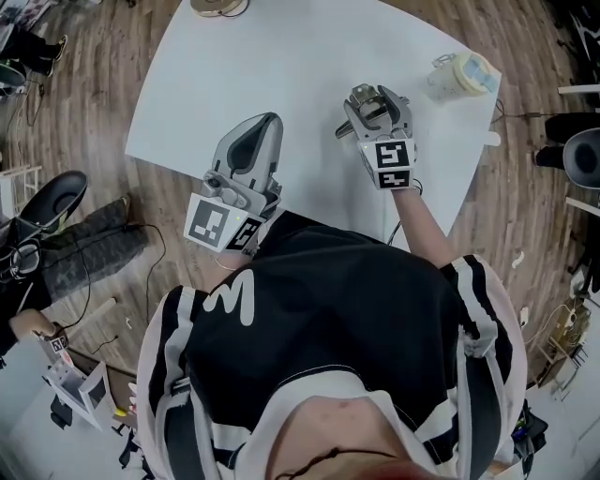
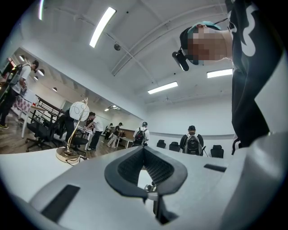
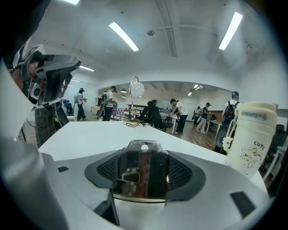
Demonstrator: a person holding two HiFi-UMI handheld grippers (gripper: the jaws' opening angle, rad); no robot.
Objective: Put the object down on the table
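A shiny metal piece (image 3: 143, 174) with a small hole near its top stands upright between the jaws of my right gripper (image 3: 144, 150), which is shut on it. In the head view this gripper (image 1: 372, 96) is low over the white table (image 1: 281, 66), right of centre, with the metal piece (image 1: 367, 105) showing between its fingers. Whether the piece touches the tabletop cannot be told. My left gripper (image 1: 269, 122) hovers at the table's near edge with its tips together. In the left gripper view the jaws (image 2: 144, 150) meet at the tip and hold nothing.
A cream lidded cup (image 1: 463, 73) stands at the table's far right corner, close on the right of the held piece (image 3: 250, 134). A lamp base (image 1: 218, 6) sits at the table's far edge. Wooden floor surrounds the table. A black chair (image 1: 52, 199) and cables lie left.
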